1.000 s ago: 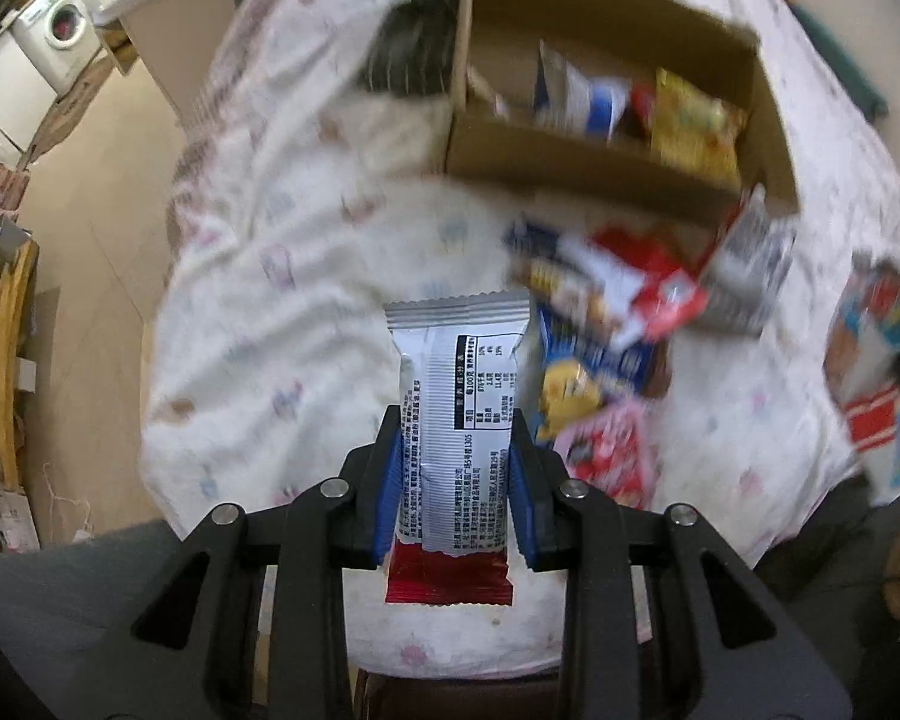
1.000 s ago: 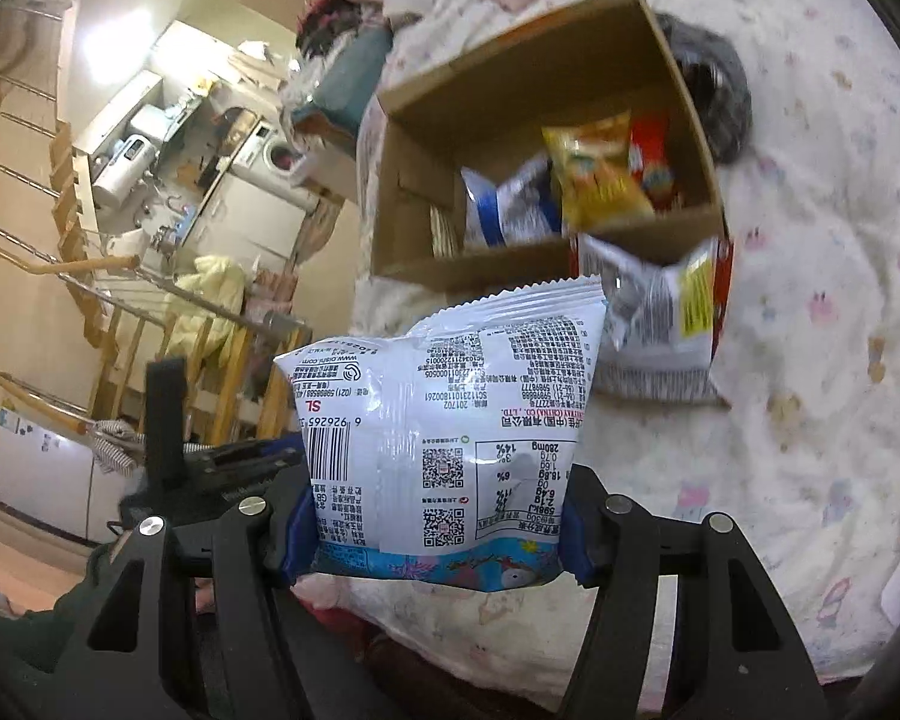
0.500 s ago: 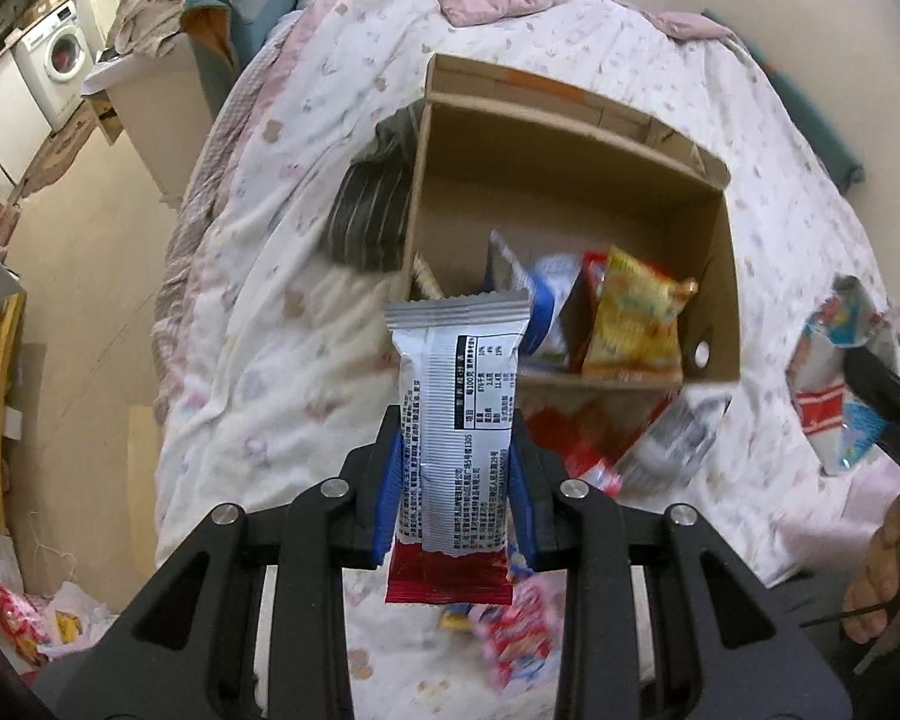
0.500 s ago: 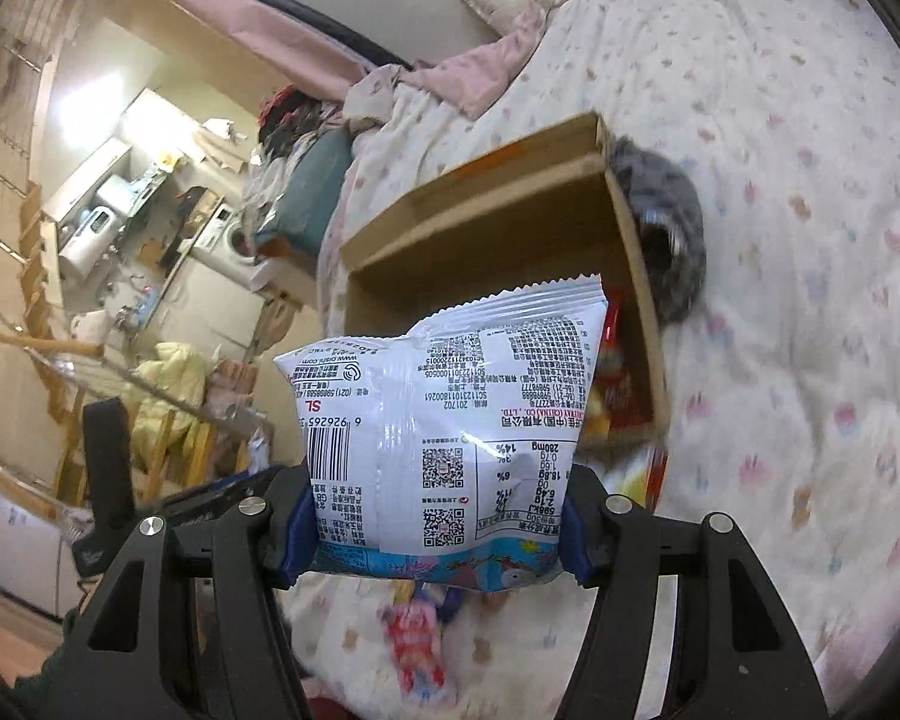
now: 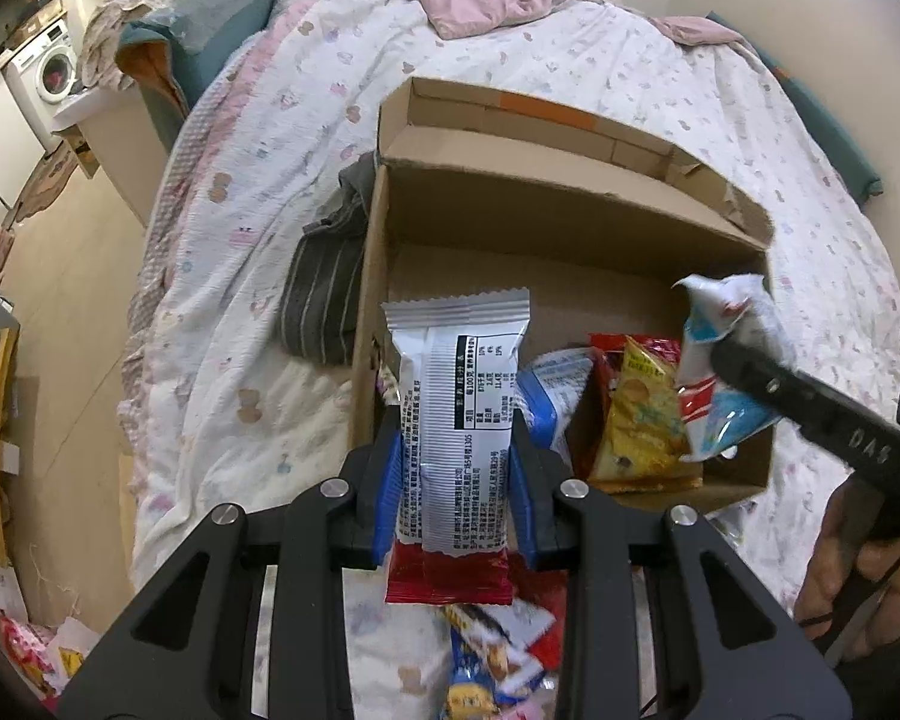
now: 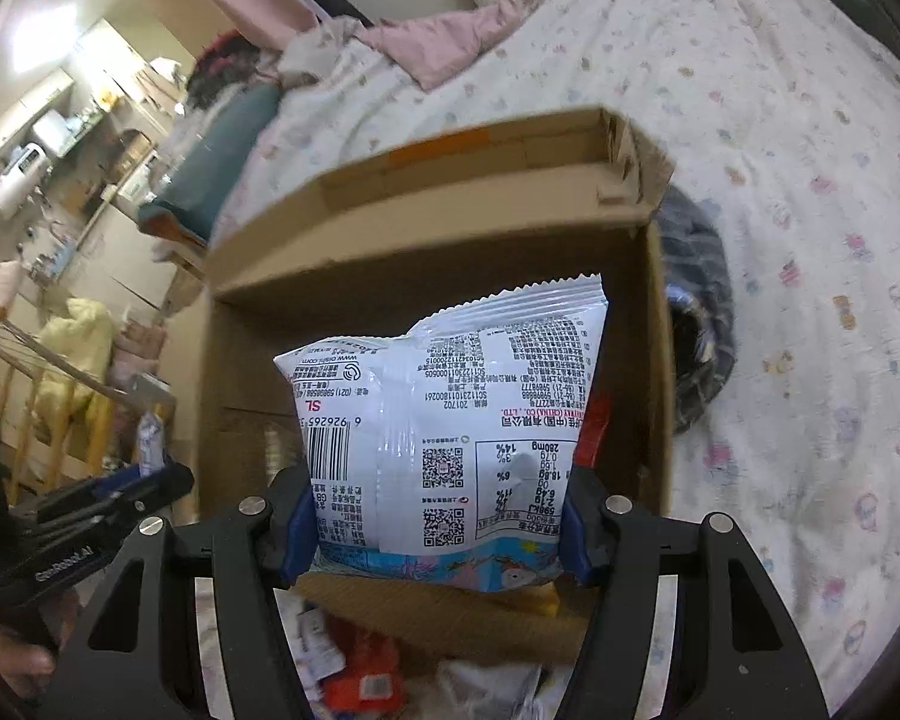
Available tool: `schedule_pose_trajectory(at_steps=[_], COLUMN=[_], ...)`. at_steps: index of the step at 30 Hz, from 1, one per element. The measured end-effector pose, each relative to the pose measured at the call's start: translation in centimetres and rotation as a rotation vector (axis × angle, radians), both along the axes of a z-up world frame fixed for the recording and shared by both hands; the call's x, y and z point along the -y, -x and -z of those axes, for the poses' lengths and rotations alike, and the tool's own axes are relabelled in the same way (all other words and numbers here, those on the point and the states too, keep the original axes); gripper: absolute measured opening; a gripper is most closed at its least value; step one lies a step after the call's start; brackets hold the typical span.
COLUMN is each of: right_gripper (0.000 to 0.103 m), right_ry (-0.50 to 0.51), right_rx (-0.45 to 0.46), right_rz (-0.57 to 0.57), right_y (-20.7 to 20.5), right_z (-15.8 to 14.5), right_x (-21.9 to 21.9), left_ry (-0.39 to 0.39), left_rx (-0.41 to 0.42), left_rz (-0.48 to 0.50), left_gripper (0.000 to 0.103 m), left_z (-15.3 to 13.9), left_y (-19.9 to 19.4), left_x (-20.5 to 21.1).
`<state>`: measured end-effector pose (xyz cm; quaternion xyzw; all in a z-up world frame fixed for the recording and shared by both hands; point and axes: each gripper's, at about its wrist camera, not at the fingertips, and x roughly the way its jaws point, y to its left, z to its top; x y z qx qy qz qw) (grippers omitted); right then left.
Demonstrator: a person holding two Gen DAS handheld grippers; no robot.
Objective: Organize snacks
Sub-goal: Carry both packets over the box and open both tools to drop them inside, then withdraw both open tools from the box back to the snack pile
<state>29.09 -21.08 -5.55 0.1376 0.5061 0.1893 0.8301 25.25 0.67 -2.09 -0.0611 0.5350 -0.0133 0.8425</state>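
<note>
My left gripper (image 5: 455, 480) is shut on a silver and red snack bar (image 5: 459, 408), held upright at the near left corner of the open cardboard box (image 5: 510, 192). My right gripper (image 6: 441, 516) is shut on a white and blue snack bag (image 6: 450, 432), held over the box's (image 6: 426, 222) near right part; it also shows in the left wrist view (image 5: 723, 360). Inside the box lie a yellow snack bag (image 5: 642, 420), a blue and white bag (image 5: 549, 384) and a red packet (image 5: 624, 343).
The box sits on a bed with a patterned white cover (image 5: 258, 228). A dark striped cloth (image 5: 324, 294) lies against the box's left wall. Loose snack packets (image 5: 492, 654) lie on the bed in front of the box. Floor and a washing machine (image 5: 48, 72) are at left.
Both grippers have moved forward with their snacks, from over the loose pile to over the box. The right gripper's bag now hangs above the box's right side.
</note>
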Motion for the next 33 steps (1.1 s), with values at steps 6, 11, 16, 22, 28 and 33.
schedule_pose_trajectory(at_steps=[6, 11, 16, 22, 28, 33], right_gripper=[0.065, 0.066, 0.068, 0.098, 0.098, 0.098], right_ry=[0.006, 0.015, 0.008, -0.026, -0.054, -0.05], right_rx=[-0.001, 0.019, 0.102, 0.145, 0.142, 0.167], right_rz=[-0.017, 0.019, 0.047, 0.073, 0.09, 0.084], right_y=[-0.8, -1.6, -1.2, -1.1, -1.3, -0.9], right_z=[1.3, 1.2, -0.6, -1.7, -2.1, -2.8], right_x=[-0.8, -0.5, -0.2, 0.5, 1.5, 1.5], left_ry=[0.014, 0.009, 0.064, 0.048, 0.018, 0.037], left_rx=[-0.006, 0.013, -0.001, 0.008, 0.031, 0.032], left_rz=[0.032, 0.036, 0.019, 0.035, 0.055, 0.048], left_gripper=[0.027, 0.027, 0.028, 0.029, 0.065, 0.07], left_z=[1.7, 2.0, 1.9, 1.8, 1.3, 1.1], left_y=[-1.4, -2.1, -2.4, -2.4, -2.0, -2.0], left_x=[0.3, 0.2, -0.1, 0.4, 0.9, 0.6])
